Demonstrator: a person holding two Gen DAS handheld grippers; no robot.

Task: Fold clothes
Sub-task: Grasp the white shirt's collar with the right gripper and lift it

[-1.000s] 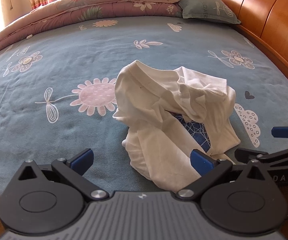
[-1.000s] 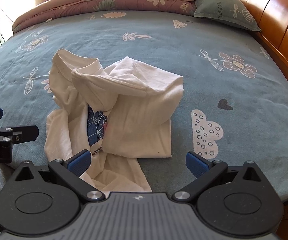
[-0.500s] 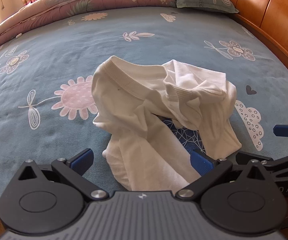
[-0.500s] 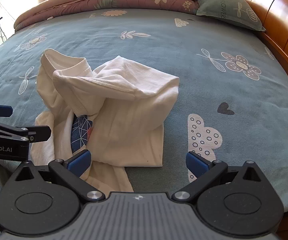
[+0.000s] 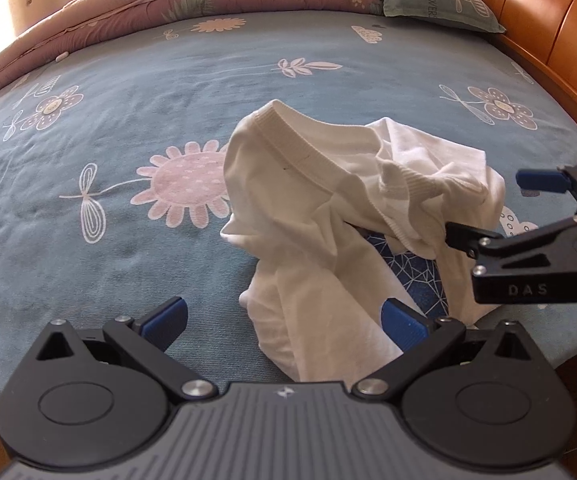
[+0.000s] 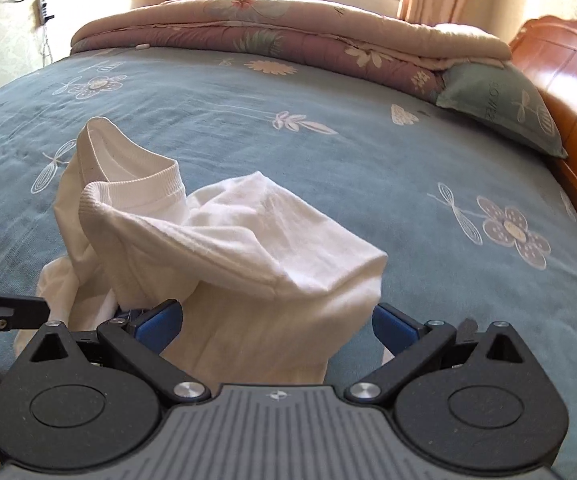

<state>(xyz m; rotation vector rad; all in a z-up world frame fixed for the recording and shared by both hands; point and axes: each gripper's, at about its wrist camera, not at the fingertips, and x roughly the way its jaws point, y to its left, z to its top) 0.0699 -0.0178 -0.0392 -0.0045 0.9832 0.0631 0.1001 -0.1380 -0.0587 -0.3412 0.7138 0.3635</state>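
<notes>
One bed [image 5: 136, 128] fills both views, blue flowered sheet all the way to the one wooden headboard [image 6: 568, 92] on the far right. One rolled quilt [image 6: 280, 32] lies along the far edge, one green pillow [image 6: 500, 104] tucked against its right end.

One white T-shirt [image 5: 328, 216] sits crumpled in a heap on the near part of the bed, right in front of me, its ribbed collar [image 5: 296, 148] standing up on the far left of the heap and a patch of blue print [image 5: 412, 268] peeking out of the folds. It is not laid flat and not folded.

Two grippers, one in each of my hands. My left gripper [image 5: 284, 320] is spread wide, nothing pinched, low over the near hem of the heap. My right gripper [image 6: 276, 324] is just as wide, cloth bulging up between its fingers but not clamped; seen from the left camera it sits hard against the right side of the shirt.

The risk, as I judge it: the layers are bunched together, so closing here could catch two thicknesses instead of one edge, and lifting would drag the whole lump rather than spread it. The collar and sleeve are twisted, so pulling from both sides could tighten the tangle.
</notes>
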